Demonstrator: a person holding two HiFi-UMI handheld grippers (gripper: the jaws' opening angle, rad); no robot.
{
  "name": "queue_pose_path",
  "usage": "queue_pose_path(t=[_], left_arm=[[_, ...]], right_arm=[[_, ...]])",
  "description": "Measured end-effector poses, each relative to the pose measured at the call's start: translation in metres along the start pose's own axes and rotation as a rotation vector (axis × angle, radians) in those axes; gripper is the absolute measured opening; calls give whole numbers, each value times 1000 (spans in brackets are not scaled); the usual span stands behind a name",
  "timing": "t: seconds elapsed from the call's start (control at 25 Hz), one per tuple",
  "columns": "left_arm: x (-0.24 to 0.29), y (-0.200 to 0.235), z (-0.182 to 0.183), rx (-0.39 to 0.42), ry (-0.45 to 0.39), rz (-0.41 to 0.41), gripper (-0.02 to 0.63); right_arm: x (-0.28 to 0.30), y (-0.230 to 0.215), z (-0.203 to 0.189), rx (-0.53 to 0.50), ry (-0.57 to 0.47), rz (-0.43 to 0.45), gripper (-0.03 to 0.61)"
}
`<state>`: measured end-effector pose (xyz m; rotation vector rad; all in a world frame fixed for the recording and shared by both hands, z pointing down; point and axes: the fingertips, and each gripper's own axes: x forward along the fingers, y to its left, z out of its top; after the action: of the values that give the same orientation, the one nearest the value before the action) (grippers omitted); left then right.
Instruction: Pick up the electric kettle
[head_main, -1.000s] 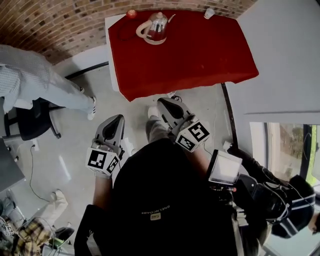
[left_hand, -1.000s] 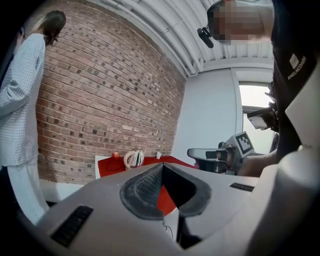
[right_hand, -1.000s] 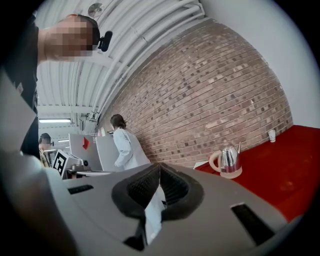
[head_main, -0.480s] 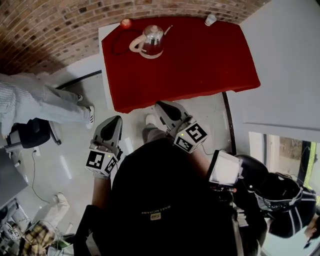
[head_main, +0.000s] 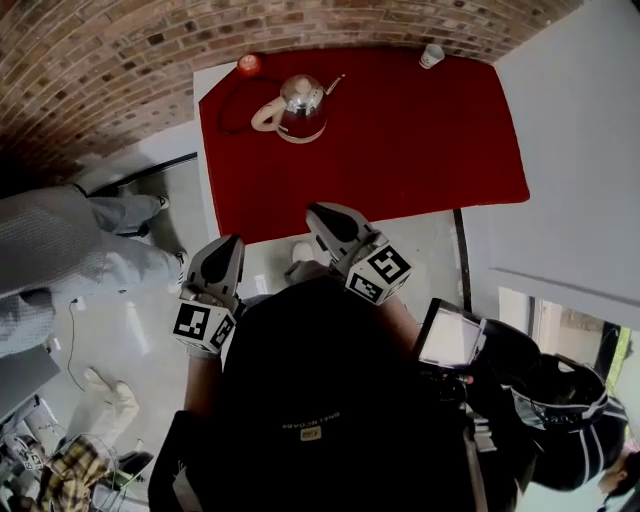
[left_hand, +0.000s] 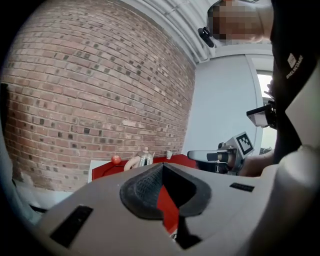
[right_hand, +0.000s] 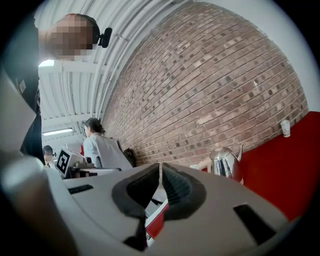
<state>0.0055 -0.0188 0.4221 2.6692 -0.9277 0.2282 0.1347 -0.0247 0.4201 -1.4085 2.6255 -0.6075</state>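
Note:
A steel electric kettle (head_main: 298, 108) with a cream handle stands at the back left of the red-covered table (head_main: 400, 130). It also shows small in the left gripper view (left_hand: 142, 159) and in the right gripper view (right_hand: 225, 162). My left gripper (head_main: 234, 243) is held short of the table's near edge, over the floor, with its jaws (left_hand: 162, 166) shut and nothing between them. My right gripper (head_main: 318, 213) reaches just to the table's near edge, its jaws (right_hand: 160, 165) also shut and bare. Both point toward the table, far from the kettle.
A small red ball (head_main: 248, 65) lies at the table's back left corner, and a white cup (head_main: 431, 55) stands at the back right. A brick wall (head_main: 100, 60) runs behind. A person in grey (head_main: 60, 250) stands at the left; another person (head_main: 570, 420) is at the lower right.
The table and kettle have slid lower in the head view as both grippers travelled toward them. The person in grey has shifted at the left. Both jaws stay shut.

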Motion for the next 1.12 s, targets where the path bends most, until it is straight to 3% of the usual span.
queue_pose_path(t=[0.4,0.68,1.12], left_arm=[[26,17,12,0,7,51,6],[31,40,20,-9,13,46,6],[23,75,25,-2,19,78,6]], right_arm=[[40,-43,-4,41,40,18,20],[71,-57,-13,56,63,-4,134],[120,-84,-32,46,87,-58,229]])
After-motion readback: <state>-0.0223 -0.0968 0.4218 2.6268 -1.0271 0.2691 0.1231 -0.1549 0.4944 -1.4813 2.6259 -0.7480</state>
